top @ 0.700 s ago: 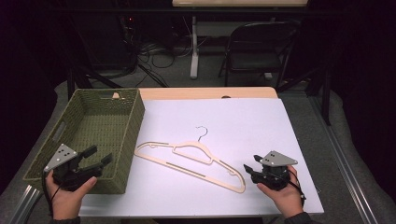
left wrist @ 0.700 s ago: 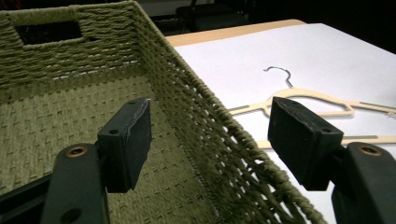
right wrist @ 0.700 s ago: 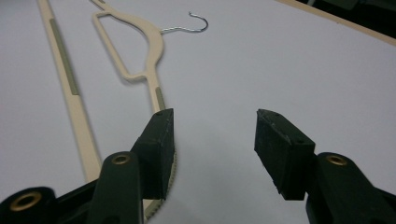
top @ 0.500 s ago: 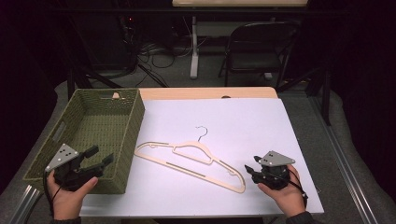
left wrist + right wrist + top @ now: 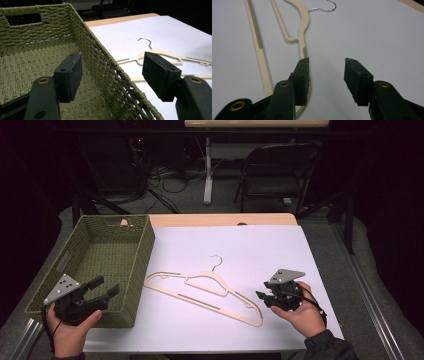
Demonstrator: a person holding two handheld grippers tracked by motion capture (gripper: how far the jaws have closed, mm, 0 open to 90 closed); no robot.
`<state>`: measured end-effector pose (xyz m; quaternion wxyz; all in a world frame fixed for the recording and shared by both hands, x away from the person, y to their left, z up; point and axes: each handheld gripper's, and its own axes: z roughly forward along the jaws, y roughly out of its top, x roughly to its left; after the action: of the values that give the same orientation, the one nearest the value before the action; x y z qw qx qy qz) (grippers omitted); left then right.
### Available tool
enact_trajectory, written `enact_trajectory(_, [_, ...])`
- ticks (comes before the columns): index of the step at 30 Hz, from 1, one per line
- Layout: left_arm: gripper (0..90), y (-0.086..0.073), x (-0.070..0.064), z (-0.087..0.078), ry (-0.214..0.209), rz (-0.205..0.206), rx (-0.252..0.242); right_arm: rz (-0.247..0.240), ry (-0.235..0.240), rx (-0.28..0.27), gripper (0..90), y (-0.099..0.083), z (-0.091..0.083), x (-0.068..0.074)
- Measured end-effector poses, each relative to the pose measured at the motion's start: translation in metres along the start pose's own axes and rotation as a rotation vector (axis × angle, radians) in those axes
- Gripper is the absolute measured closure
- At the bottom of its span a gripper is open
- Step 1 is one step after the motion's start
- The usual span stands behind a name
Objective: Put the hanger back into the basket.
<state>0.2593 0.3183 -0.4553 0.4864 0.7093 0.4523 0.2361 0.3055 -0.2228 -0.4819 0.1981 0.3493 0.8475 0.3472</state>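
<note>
A cream plastic hanger [image 5: 210, 290] with a metal hook lies flat on the white sheet in the middle of the table. My right gripper [image 5: 264, 297] rests open just off the hanger's right end; in the right gripper view the hanger [image 5: 260, 47] runs up the left and its end passes under the left jaw, with bare sheet between the jaws [image 5: 325, 72]. My left gripper [image 5: 105, 287] is open and hangs over the right wall of the green woven basket [image 5: 145, 245]. That wall's rim [image 5: 117, 67] passes between its jaws, and the hanger [image 5: 160, 56] lies beyond.
The basket [image 5: 30, 57] is empty, with a handle cut-out in its far wall. The white sheet [image 5: 250, 250] covers most of the wooden table. A folding chair [image 5: 272, 170] and cables stand on the floor behind the table.
Both hands hold nearly still; the left gripper has shifted very slightly and the hanger has not moved.
</note>
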Motion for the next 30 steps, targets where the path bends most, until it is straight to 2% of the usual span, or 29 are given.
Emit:
enact_trajectory(7, [32.4,0.000,0.000,0.001,-0.011,-0.009,0.002,0.016,0.071,-0.042,49.7,0.034,0.002,-0.011])
enact_trajectory(11, [32.4,-0.001,0.000,0.002,-0.014,-0.012,0.003,0.018,0.104,-0.043,49.5,0.051,0.006,-0.015])
enact_trajectory(20, [32.4,0.000,0.001,0.001,-0.011,-0.010,0.004,-0.033,0.128,0.027,51.6,0.080,0.014,-0.018])
enact_trajectory(23, [32.4,-0.001,0.002,0.001,-0.012,-0.013,0.002,-0.056,0.168,0.053,53.6,0.093,0.017,-0.019])
enact_trajectory(24, [32.4,-0.001,0.002,0.001,-0.011,-0.013,0.002,-0.055,0.174,0.035,54.5,0.096,0.020,-0.019])
enact_trajectory(26, [32.4,-0.001,0.002,0.000,-0.011,-0.013,0.001,-0.059,0.183,0.049,56.4,0.100,0.021,-0.019])
enact_trajectory(27, [32.4,-0.001,0.002,0.000,-0.011,-0.013,0.001,-0.064,0.199,0.066,56.9,0.104,0.023,-0.019])
enact_trajectory(28, [32.4,-0.001,0.002,0.000,-0.011,-0.013,0.001,-0.083,0.223,0.107,56.7,0.112,0.028,-0.017])
enact_trajectory(29, [32.4,-0.001,0.002,0.000,-0.011,-0.013,0.001,-0.083,0.223,0.107,56.7,0.112,0.028,-0.017])
enact_trajectory(30, [32.4,-0.001,0.002,0.000,-0.008,-0.017,-0.002,-0.110,0.219,0.132,55.6,0.118,0.034,-0.014])
